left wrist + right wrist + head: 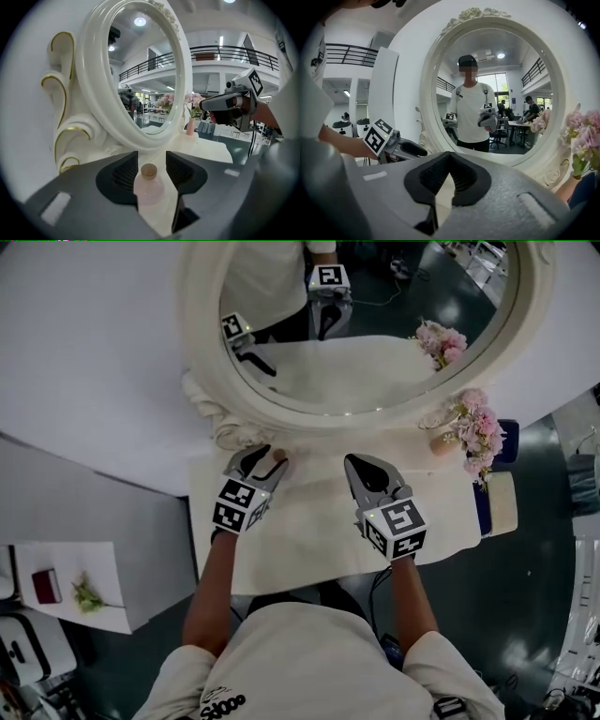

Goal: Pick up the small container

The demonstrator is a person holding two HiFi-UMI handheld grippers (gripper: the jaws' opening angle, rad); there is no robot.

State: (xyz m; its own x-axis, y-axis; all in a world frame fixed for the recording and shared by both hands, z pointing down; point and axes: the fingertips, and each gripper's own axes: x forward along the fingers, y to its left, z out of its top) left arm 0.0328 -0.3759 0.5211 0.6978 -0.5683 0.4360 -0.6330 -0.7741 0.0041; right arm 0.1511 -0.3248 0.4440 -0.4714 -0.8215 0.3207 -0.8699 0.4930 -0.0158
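Note:
The small container (149, 185) is a round pale-pink bottle with a brown stopper. It stands upright on the cream tabletop (309, 540), just in front of the mirror's base. My left gripper (152, 164) is open with the bottle between its jaws, and a gap shows on the bottle's right side. In the head view the left gripper (267, 457) reaches to the mirror base, with the bottle (279, 457) showing at its tips. My right gripper (356, 463) hovers over the table's middle, shut and empty. Seen in its own view, the right gripper (450, 157) has its pads meeting.
A large oval mirror (202, 334) in an ornate white frame stands along the table's back edge. Pink flowers (476, 427) in a small vase (441, 442) sit at the back right. A low white stand (66, 587) with a red item is on the floor at the left.

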